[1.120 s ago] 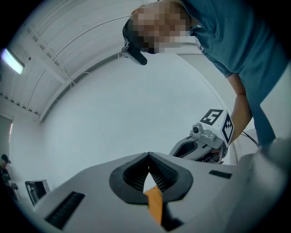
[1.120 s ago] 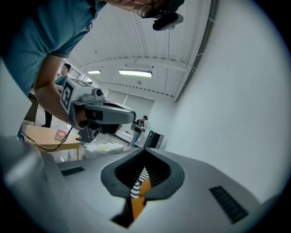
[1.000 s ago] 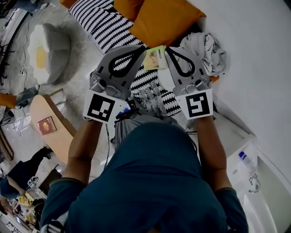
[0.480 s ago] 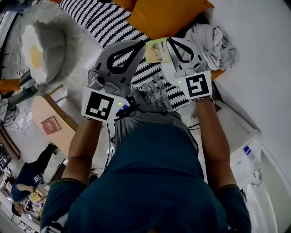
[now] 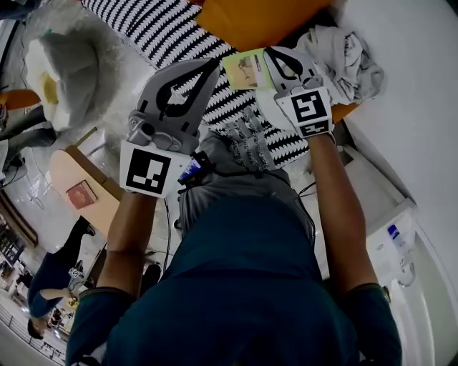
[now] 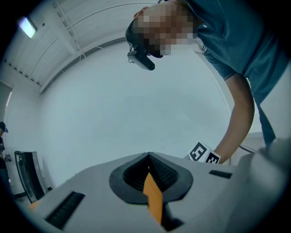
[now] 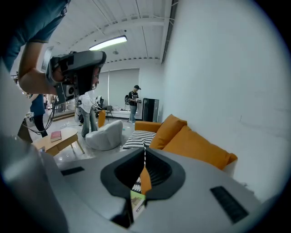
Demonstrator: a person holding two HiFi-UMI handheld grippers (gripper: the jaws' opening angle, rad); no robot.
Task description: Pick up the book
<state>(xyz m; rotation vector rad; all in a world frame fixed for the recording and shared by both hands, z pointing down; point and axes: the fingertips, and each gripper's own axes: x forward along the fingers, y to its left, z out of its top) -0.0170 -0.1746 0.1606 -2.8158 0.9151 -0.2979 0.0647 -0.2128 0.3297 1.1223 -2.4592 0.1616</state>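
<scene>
The book (image 5: pixel 247 69), thin with a pale green cover, lies flat on the sofa's black-and-white striped cushion (image 5: pixel 154 32), next to an orange cushion (image 5: pixel 261 18). In the head view it sits between the tips of the 2 tools. The left tool (image 5: pixel 217 63) is held to the book's left with its tip near the book's upper left corner. The right tool (image 5: pixel 269 50) has its tip just beside the book's right edge; whether it touches the cover cannot be told. Each tool carries its marker cube at the wrist end, and bare forearms lead back to a teal shirt. In the left gripper view the left tool (image 6: pixel 148 154) has its 2 jaws pressed together at the tip with nothing gripped, and it faces a plain white wall. In the right gripper view the right tool (image 7: pixel 144 149) is likewise closed tip to tip and empty. The book (image 7: pixel 137 203) shows through the slot under the jaws, against striped fabric, with orange cushions (image 7: pixel 191 141) beyond. A crumpled pale cloth (image 5: pixel 347 57) lies on the sofa to the right of the right tool. Off to the left stand a pale bean-bag seat (image 5: pixel 64 64) and a wooden tabletop (image 5: pixel 64 168) bearing 1 red book (image 5: pixel 81 194).
</scene>
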